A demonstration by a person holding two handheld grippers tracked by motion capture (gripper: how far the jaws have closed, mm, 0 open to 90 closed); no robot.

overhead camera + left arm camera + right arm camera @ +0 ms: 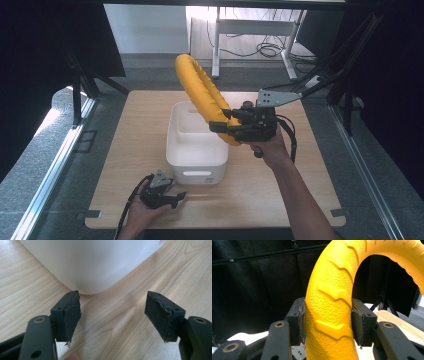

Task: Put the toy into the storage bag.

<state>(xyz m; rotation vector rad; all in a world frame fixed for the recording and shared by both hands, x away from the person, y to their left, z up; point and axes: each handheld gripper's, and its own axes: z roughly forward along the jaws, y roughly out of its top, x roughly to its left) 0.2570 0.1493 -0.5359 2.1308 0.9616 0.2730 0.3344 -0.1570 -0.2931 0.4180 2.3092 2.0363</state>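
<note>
Yellow ring [200, 92] held above the white bin [196, 145], not yet lowered in.
It is clamped by the right gripper [225, 125]; the left gripper [175, 197] is parked beside the bin, jaws spread and empty.

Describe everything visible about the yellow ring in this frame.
The yellow ring is a thick hoop with a pebbled, rubbery-looking surface and raised chevron ridges. It is held up in the air, tilted, above the white bin, apart from it. The right gripper is clamped on its lower part, jaws pressed against both sides. Nothing else touches it.
</note>
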